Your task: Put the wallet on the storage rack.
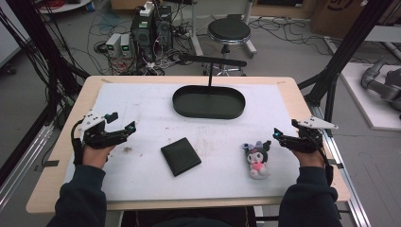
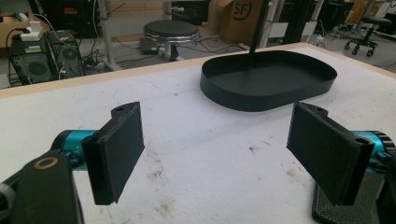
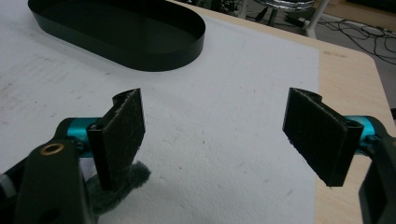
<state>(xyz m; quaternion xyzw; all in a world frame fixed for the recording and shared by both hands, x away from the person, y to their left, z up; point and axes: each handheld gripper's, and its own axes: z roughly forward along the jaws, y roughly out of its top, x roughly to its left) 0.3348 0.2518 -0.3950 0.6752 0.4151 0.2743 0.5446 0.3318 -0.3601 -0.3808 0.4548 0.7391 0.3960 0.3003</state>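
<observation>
White mat [image 1: 142, 179]: black wallet [image 1: 180, 156] at centre, plush toy [image 1: 257, 158] just beside right gripper [image 1: 280, 135]. Black oval tray [image 1: 209, 101] behind, well apart. Left gripper [image 1: 124, 124] near wallet. Both grippers' jaws spread wide, holding nothing. Stool [image 1: 229, 32] beyond table.

Even, diffuse overhead light; moderately bright. Shadows soft and faint on the white mat [image 1: 142, 179]. High view slightly soft, low resolution. Gripper views sharper, with mild wide-angle bending at edges.
</observation>
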